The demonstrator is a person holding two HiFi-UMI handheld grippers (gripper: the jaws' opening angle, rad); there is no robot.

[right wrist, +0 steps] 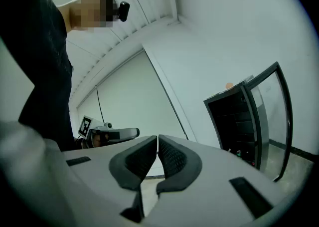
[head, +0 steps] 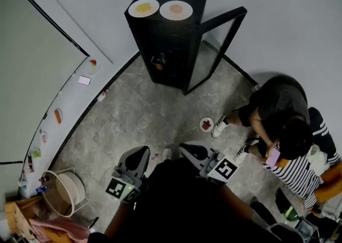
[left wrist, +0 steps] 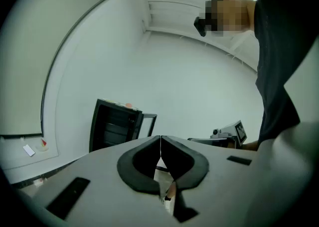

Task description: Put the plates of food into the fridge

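While the left gripper (left wrist: 160,138) and right gripper (right wrist: 157,138) pinch together empty, a yellow-food plate (head: 144,8) and a pink-food plate (head: 176,10) top the black fridge (head: 171,49).

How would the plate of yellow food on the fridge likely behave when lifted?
The plate looks stiff and shallow, so it should keep its shape when gripped by the rim. Its food seems loose and may slide if tilted. It sits near the fridge top's edge, so a push could drop it.
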